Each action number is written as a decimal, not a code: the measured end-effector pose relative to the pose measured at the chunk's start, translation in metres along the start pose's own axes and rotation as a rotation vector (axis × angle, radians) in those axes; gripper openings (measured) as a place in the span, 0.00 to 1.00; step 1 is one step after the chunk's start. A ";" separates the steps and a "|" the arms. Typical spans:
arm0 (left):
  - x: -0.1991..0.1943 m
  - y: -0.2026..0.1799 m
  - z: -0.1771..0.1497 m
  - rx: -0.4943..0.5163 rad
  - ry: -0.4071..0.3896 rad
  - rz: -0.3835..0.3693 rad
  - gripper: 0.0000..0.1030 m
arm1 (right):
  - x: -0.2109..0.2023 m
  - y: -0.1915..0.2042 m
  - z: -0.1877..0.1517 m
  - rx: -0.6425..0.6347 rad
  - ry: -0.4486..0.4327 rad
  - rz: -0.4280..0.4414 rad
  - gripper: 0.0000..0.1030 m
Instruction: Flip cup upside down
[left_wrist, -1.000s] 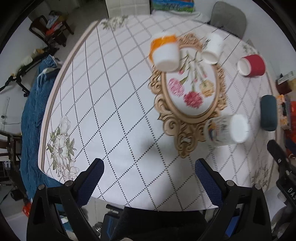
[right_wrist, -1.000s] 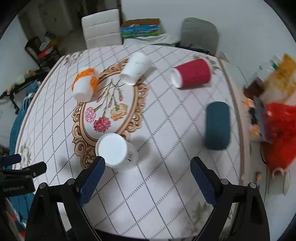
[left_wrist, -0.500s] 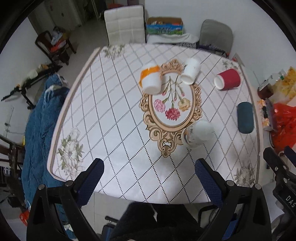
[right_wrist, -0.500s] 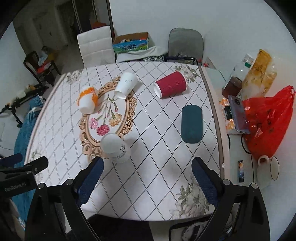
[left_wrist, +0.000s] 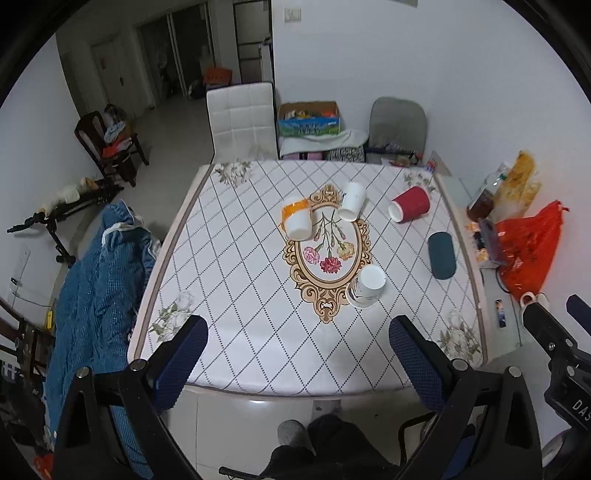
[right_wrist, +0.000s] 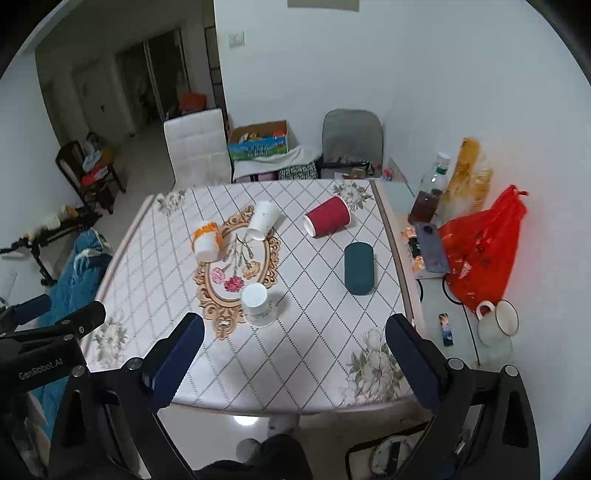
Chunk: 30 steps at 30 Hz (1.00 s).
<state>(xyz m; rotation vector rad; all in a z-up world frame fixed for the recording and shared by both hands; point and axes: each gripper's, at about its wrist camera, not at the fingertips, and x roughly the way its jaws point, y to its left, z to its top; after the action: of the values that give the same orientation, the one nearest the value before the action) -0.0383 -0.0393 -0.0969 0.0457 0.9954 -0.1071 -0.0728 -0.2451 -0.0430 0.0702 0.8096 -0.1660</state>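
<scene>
Hovering above the near edge of the table (left_wrist: 236, 280), the left gripper (left_wrist: 295, 354) and the right gripper (right_wrist: 295, 350) both stand with their blue-padded fingers (left_wrist: 181, 354) spread wide and nothing between them. Compared with one second ago, both tools have pulled up and back: the tabletop then filled each wrist view, and it now occupies only the middle, with chairs, walls and floor visible around it. The white printed cup (left_wrist: 365, 286) stands near the lower edge of the gold floral medallion (left_wrist: 327, 258), closed base upward and rim on the cloth; a second ago it appeared tilted close to the right gripper, so the inversion of this cup reads as complete and released. Four other cups lie on their sides farther back: the orange-banded cup (left_wrist: 297, 221), the plain white cup (left_wrist: 352, 205), the red cup (left_wrist: 410, 208) and the dark teal cup (left_wrist: 441, 254), all well apart from the grippers. Judgement: if the task covers only one cup, it is finished; if it extends to the rest, a new approach from this retracted position is required. Beside the table sits a red plastic bag (right_wrist: 480, 247).
</scene>
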 end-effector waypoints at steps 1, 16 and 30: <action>-0.009 0.003 -0.003 0.002 -0.006 -0.006 0.98 | -0.008 0.002 -0.003 0.002 -0.005 0.001 0.98; -0.083 0.014 -0.041 0.009 -0.085 -0.031 0.98 | -0.106 0.021 -0.037 -0.003 -0.084 0.001 0.98; -0.093 -0.002 -0.042 0.002 -0.110 -0.004 0.98 | -0.112 0.007 -0.027 -0.029 -0.102 0.029 0.98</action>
<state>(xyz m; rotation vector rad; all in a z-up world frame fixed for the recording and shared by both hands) -0.1235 -0.0310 -0.0418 0.0389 0.8855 -0.1133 -0.1668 -0.2215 0.0192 0.0458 0.7087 -0.1291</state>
